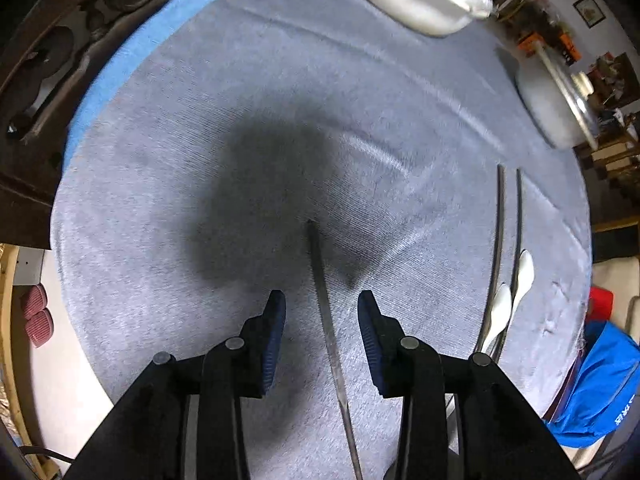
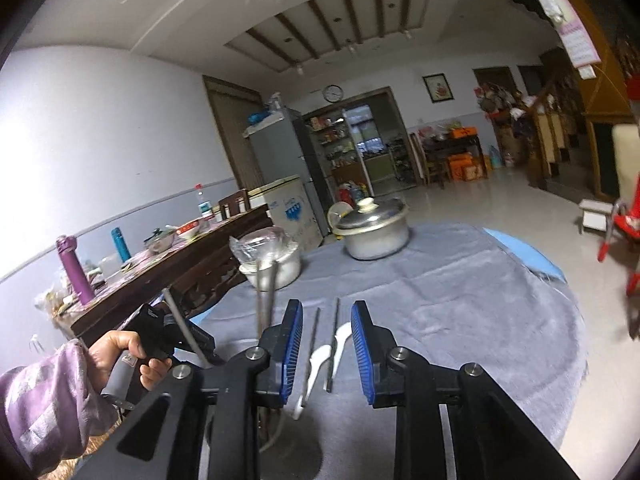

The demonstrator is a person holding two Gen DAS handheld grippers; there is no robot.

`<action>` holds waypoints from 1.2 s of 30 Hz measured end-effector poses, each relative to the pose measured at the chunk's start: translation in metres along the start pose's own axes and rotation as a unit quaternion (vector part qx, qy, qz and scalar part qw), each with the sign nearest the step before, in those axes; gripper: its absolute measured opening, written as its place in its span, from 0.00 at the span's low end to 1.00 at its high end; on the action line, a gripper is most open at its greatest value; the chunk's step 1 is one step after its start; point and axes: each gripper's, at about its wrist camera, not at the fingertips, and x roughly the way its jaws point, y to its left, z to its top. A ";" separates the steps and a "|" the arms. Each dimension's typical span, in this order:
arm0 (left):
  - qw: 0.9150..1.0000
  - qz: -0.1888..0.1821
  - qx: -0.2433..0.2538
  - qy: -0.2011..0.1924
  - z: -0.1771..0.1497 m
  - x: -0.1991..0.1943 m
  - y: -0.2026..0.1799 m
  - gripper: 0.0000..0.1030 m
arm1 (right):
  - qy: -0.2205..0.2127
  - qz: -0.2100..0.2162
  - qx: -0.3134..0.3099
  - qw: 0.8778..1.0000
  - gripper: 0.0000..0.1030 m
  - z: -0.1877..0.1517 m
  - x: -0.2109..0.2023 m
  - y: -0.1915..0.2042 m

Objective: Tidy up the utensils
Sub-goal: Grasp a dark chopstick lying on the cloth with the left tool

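While the left wrist view looks steeply down on the grey cloth (image 1: pixel 360 92), where one loose chopstick (image 1: pixel 328 320) lies between the spread jaws of the left gripper (image 1: pixel 322 308) without touching either pad, only the right wrist view takes in the room and the lidded metal pot (image 2: pixel 374 228) at the cloth's far side. Nearer than that pot, two chopsticks (image 2: pixel 334 344) and two white spoons (image 2: pixel 320 356) lie on the cloth beyond the right gripper (image 2: pixel 326 320), whose blue pads stand apart on nothing. Left of them, a hand (image 2: pixel 120 354) in a purple sleeve (image 2: pixel 44 404) grips the left gripper's handle, pointing it downward.
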 end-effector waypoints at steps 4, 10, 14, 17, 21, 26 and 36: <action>0.999 0.024 -0.012 0.025 0.007 0.014 -0.004 0.33 | 0.006 -0.005 0.009 1.000 0.27 -0.003 -0.001 -0.009; 0.997 0.077 0.025 0.019 0.015 0.025 -0.023 0.23 | 0.005 -0.007 0.018 1.000 0.27 -0.006 -0.003 -0.016; 0.992 0.096 0.084 0.009 0.011 0.031 -0.036 0.09 | 0.007 -0.011 0.029 1.000 0.27 -0.006 -0.002 -0.022; 0.982 0.106 0.154 -0.005 0.004 0.033 -0.047 0.05 | 0.010 -0.011 0.037 0.999 0.27 -0.007 0.000 -0.024; 0.960 0.119 0.250 -0.033 -0.017 0.037 -0.064 0.05 | 0.013 -0.012 0.033 0.999 0.27 -0.007 0.002 -0.020; 0.963 0.084 0.251 -0.050 -0.023 0.030 -0.056 0.05 | 0.012 -0.011 0.019 1.000 0.27 -0.006 0.001 -0.011; 0.959 -0.020 0.213 -0.187 -0.053 -0.079 -0.021 0.05 | 0.020 -0.005 0.012 1.000 0.27 -0.012 0.006 0.005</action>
